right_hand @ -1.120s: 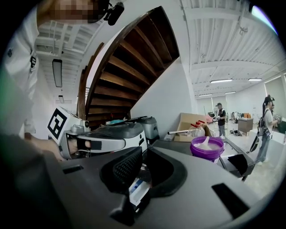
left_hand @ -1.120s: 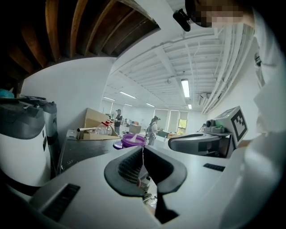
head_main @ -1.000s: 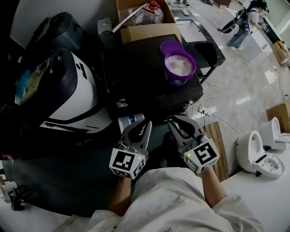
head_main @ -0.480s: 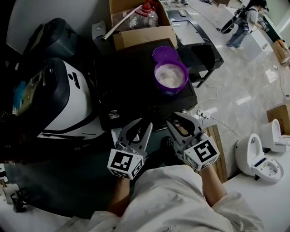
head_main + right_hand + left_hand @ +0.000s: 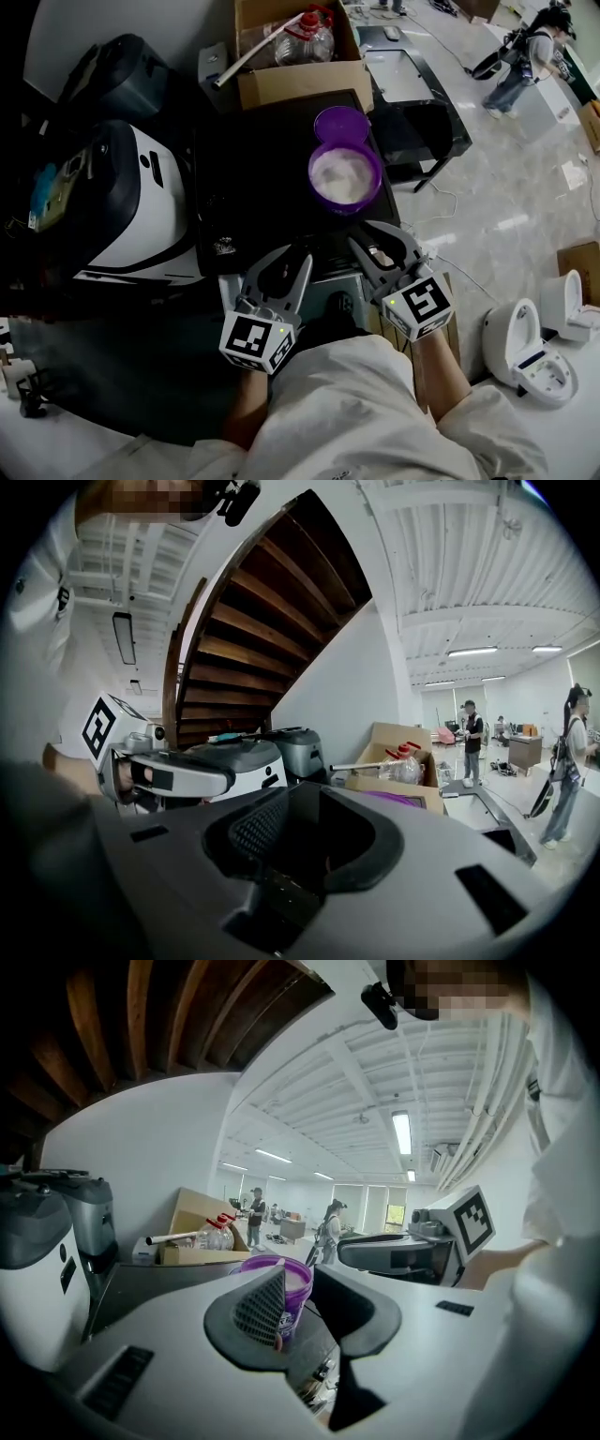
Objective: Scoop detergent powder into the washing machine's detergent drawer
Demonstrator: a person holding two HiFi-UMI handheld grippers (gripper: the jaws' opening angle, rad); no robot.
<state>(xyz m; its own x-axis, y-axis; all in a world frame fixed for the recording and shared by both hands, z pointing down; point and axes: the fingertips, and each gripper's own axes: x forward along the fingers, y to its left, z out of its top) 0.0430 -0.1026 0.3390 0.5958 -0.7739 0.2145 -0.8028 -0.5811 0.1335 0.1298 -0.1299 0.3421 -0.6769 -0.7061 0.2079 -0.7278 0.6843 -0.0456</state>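
A purple tub (image 5: 345,178) of white detergent powder stands open on the black washing machine top (image 5: 253,187), its lid (image 5: 339,122) lying just behind it. My left gripper (image 5: 298,262) is at the machine's front edge, open and empty; in the left gripper view (image 5: 295,1312) the tub (image 5: 281,1283) shows straight ahead between the jaws. My right gripper (image 5: 375,246) hovers just short of the tub, its jaws having just been opening, with nothing between them (image 5: 300,841). A pale strip (image 5: 230,281) lies under the front edge; whether it is the drawer I cannot tell.
A white-and-black appliance (image 5: 141,197) stands left of the machine. A cardboard box (image 5: 291,56) with a plastic bottle sits behind it, with a black glass-topped table (image 5: 403,75) to its right. White fixtures (image 5: 525,347) stand on the floor at right. A person (image 5: 525,56) walks far back.
Both grippers have come closer to the purple tub, which now sits just beyond the right gripper's tips. The right jaws stand a little wider apart.
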